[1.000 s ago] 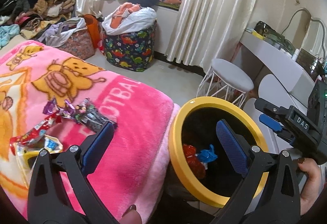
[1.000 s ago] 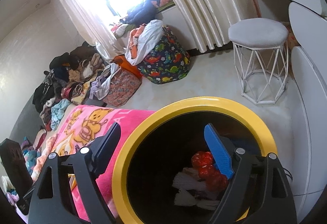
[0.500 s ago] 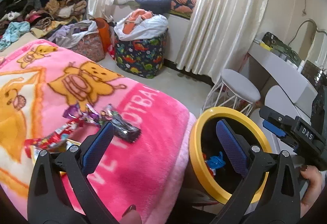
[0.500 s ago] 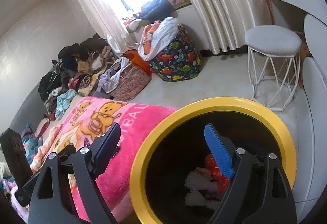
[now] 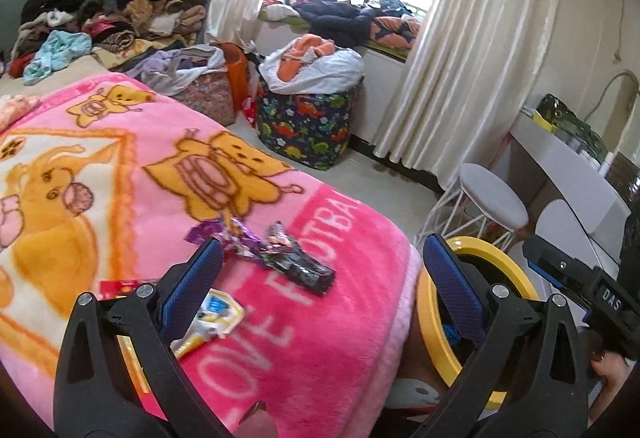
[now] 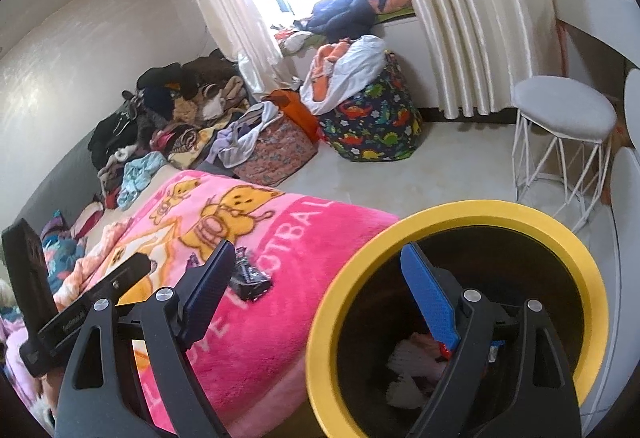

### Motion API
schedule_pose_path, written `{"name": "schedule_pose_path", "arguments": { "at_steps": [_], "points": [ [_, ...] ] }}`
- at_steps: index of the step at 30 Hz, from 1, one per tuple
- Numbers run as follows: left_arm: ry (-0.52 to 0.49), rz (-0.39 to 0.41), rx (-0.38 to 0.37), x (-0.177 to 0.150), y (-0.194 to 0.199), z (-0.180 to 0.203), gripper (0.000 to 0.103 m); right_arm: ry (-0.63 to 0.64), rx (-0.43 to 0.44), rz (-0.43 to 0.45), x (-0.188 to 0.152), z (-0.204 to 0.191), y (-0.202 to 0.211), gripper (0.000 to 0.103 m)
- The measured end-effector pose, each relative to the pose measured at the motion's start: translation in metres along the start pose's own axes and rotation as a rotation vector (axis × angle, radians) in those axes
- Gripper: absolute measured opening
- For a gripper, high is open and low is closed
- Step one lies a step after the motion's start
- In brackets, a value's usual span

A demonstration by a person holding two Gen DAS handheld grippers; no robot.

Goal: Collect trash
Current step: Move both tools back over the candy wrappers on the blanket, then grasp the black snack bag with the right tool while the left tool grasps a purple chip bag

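Snack wrappers lie on the pink blanket (image 5: 328, 322): a dark one (image 5: 304, 269), a purple one (image 5: 230, 236), a white and yellow packet (image 5: 210, 318) and a red one (image 5: 118, 285). My left gripper (image 5: 320, 274) hangs open and empty above them. The yellow-rimmed black bin (image 6: 460, 216) stands beside the bed with trash (image 6: 416, 358) at its bottom. My right gripper (image 6: 316, 278) is open and empty, its right finger over the bin's mouth, its left finger over the blanket (image 6: 280, 238) near the dark wrapper (image 6: 250, 280). The bin (image 5: 436, 348) shows at lower right in the left wrist view.
A white stool (image 6: 564, 118) stands on the floor right of the bin. A dinosaur-print laundry bag (image 6: 372, 126) and a floral bag (image 6: 276, 154) sit by the curtains. Clothes (image 5: 112, 14) are piled at the bed's far end. A white desk (image 5: 572, 166) is at right.
Both grippers have swung left, away from the bin and toward the blanket. The wrappers now lie between the left gripper's fingers in view; the bin has slid to the right. Both stay open.
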State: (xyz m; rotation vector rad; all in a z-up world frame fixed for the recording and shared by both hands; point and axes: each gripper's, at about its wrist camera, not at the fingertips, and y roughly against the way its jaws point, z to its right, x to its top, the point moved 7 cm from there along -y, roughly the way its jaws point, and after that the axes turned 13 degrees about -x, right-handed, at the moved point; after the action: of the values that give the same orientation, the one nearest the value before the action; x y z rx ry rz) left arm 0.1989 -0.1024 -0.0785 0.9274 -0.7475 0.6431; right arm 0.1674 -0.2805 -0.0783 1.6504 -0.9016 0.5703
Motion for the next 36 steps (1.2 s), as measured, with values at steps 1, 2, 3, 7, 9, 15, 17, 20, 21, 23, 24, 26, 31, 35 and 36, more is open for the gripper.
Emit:
{"name": "schedule_pose_path", "arguments": {
  "at_steps": [1, 2, 3, 7, 9, 15, 17, 20, 21, 23, 24, 26, 31, 35, 36],
  "points": [
    [0.003, 0.003, 0.003, 0.001, 0.002, -0.003, 0.092, 0.006, 0.002, -0.001, 0.0, -0.003, -0.001, 0.082],
    [0.004, 0.006, 0.008, 0.001, 0.004, -0.006, 0.092, 0.013, 0.005, -0.002, -0.001, -0.007, -0.001, 0.082],
    [0.006, 0.009, 0.012, 0.002, 0.006, -0.009, 0.092, 0.025, 0.008, -0.005, -0.002, -0.012, -0.002, 0.082],
    [0.031, 0.022, 0.028, 0.005, 0.014, -0.025, 0.092, 0.066, 0.023, -0.012, -0.006, -0.03, -0.005, 0.082],
    [0.044, 0.027, 0.034, 0.006, 0.018, -0.032, 0.092, 0.087, 0.028, -0.019, -0.009, -0.039, -0.007, 0.082],
    [0.066, 0.04, 0.061, 0.009, 0.029, -0.057, 0.092, 0.152, 0.055, -0.038, -0.018, -0.069, -0.013, 0.082],
    [0.078, 0.044, 0.071, 0.01, 0.032, -0.065, 0.092, 0.181, 0.055, -0.046, -0.02, -0.078, -0.016, 0.082],
    [0.098, 0.043, 0.088, 0.011, 0.032, -0.08, 0.092, 0.209, 0.055, -0.055, -0.026, -0.088, -0.019, 0.082],
    [0.104, 0.041, 0.093, 0.012, 0.033, -0.085, 0.092, 0.218, 0.061, -0.061, -0.028, -0.092, -0.021, 0.082],
    [0.117, 0.041, 0.1, 0.013, 0.034, -0.093, 0.092, 0.236, 0.061, -0.076, -0.032, -0.097, -0.026, 0.082],
    [0.123, 0.042, 0.104, 0.014, 0.035, -0.097, 0.092, 0.246, 0.061, -0.083, -0.035, -0.1, -0.028, 0.082],
    [0.145, 0.039, 0.099, 0.017, 0.034, -0.107, 0.092, 0.26, 0.061, -0.1, -0.039, -0.107, -0.033, 0.082],
    [0.155, 0.012, 0.093, 0.022, 0.026, -0.121, 0.092, 0.306, 0.052, -0.129, -0.047, -0.12, -0.049, 0.082],
    [0.187, -0.049, 0.054, 0.021, 0.008, -0.128, 0.092, 0.346, 0.022, -0.17, -0.052, -0.126, -0.07, 0.082],
    [0.191, -0.062, 0.049, 0.021, 0.005, -0.128, 0.092, 0.348, 0.019, -0.182, -0.054, -0.127, -0.073, 0.082]
  ]
}}
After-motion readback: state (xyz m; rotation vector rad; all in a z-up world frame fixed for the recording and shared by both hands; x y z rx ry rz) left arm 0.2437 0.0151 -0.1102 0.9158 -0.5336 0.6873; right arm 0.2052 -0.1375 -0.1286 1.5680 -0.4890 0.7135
